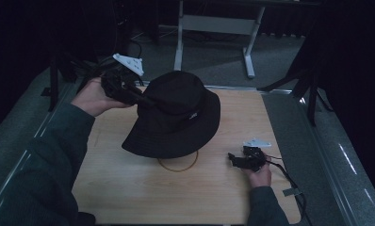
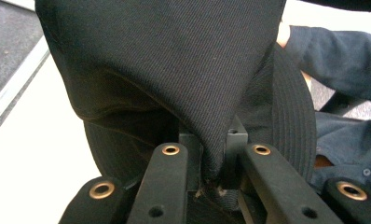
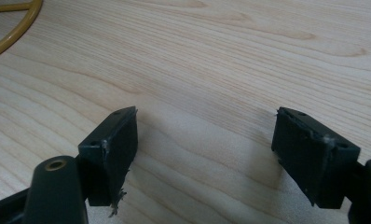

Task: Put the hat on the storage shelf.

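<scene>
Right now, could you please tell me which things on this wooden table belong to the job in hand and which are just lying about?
In the job:
- black fabric bucket hat, a fold pinched by the left gripper
- yellow ring base under the hat

Lying about:
- right gripper, open, idle over the light wooden table
- white metal frame beyond the table

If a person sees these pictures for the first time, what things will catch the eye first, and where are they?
The black bucket hat stands out first, in the middle of the light wooden table, over a yellow ring. The left gripper is shut on a fold of its fabric at the hat's far left side. The right gripper rests open near the table's right front, with nothing between its jaws.
</scene>
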Demonstrator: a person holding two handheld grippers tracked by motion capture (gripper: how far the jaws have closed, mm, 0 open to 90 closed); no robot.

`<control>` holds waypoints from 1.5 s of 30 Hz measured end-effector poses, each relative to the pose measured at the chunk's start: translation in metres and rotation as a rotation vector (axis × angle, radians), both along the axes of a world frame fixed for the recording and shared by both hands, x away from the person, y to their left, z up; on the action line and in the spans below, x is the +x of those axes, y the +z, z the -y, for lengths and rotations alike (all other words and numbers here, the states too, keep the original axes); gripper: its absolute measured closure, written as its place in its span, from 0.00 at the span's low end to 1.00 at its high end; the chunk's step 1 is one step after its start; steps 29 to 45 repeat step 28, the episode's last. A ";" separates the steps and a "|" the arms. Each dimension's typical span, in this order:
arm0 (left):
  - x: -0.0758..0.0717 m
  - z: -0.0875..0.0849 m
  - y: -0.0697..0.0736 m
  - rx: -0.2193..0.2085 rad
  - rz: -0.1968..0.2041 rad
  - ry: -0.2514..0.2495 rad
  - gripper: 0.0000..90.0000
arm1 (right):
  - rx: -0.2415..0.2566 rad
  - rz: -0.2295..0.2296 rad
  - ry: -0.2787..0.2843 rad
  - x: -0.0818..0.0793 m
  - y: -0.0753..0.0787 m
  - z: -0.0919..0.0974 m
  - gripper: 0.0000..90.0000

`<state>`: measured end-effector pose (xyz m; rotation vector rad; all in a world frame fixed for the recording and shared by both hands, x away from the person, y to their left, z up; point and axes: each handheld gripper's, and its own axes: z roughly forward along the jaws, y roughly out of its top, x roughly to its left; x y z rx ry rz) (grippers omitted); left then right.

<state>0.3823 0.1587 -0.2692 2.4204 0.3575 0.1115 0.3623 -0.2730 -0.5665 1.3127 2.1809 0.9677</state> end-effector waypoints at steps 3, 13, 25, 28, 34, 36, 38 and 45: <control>0.000 0.006 -0.008 0.018 -0.011 -0.005 0.92 | 0.000 -0.001 0.000 0.000 0.000 0.000 0.25; 0.004 0.023 -0.037 0.094 -0.034 0.002 0.81 | 0.000 -0.001 0.000 0.000 0.000 0.000 0.25; 0.001 -0.016 -0.027 -0.101 -0.019 0.106 0.49 | 0.001 0.000 -0.001 0.000 0.000 0.000 0.25; 0.000 -0.027 -0.024 -0.127 -0.002 0.152 0.48 | 0.001 0.000 0.000 0.000 0.000 0.000 0.25; 0.000 -0.027 -0.024 -0.127 -0.002 0.152 0.48 | 0.001 0.000 0.000 0.000 0.000 0.000 0.25; 0.000 -0.027 -0.024 -0.127 -0.002 0.152 0.48 | 0.001 0.000 0.000 0.000 0.000 0.000 0.25; 0.000 -0.027 -0.024 -0.127 -0.002 0.152 0.48 | 0.001 0.000 0.000 0.000 0.000 0.000 0.25; 0.000 -0.027 -0.024 -0.127 -0.002 0.152 0.48 | 0.001 0.000 0.000 0.000 0.000 0.000 0.25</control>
